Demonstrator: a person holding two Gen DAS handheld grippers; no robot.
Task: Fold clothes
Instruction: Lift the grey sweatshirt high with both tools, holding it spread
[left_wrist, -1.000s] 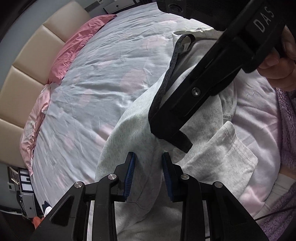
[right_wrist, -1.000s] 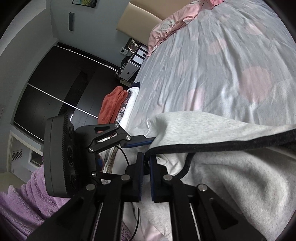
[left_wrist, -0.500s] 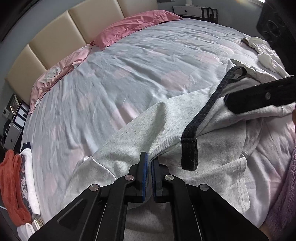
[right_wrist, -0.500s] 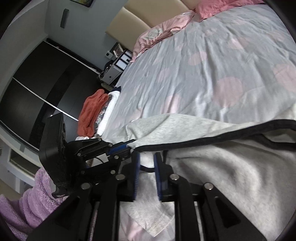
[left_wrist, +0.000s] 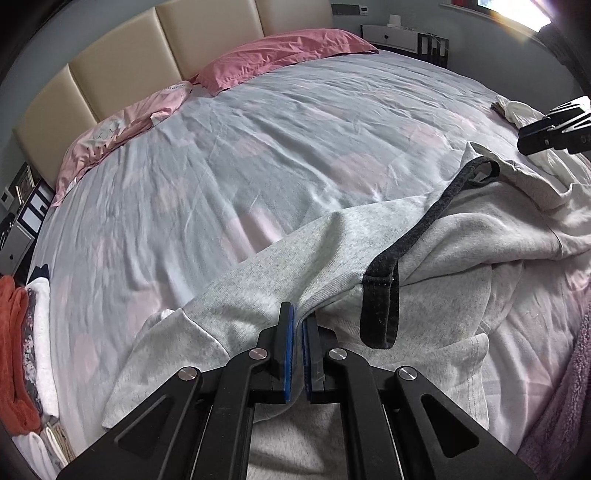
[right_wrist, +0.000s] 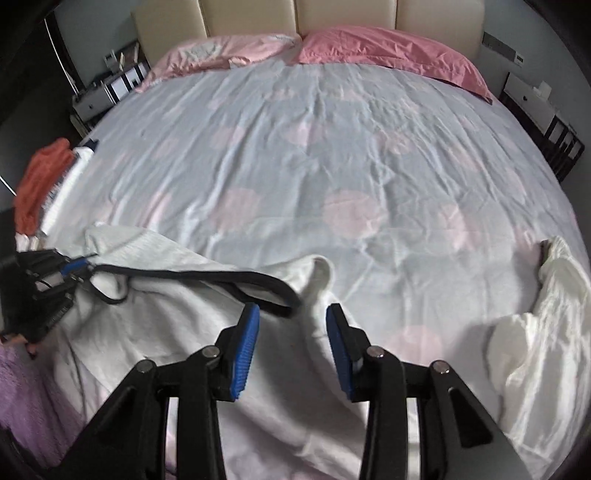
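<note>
A light grey garment with a dark grey trim band lies rumpled on the near part of the bed. My left gripper is shut on a fold of this grey fabric, pinched between the blue pads. In the right wrist view the same grey garment spreads left of centre, its dark band running across, and my left gripper shows at the left edge gripping it. My right gripper stands open above the garment with nothing between its fingers. It also shows at the far right edge as my right gripper.
The bed has a pale sheet with pink dots, pink pillows and a beige headboard. Folded orange and white clothes are stacked at the left edge. A white garment lies at the right. A purple fleecy sleeve is at lower left.
My left gripper closed on the grey fabric. My right gripper let go of the dark trim, opened wide and swung away to the right; both views turned toward the headboard.
</note>
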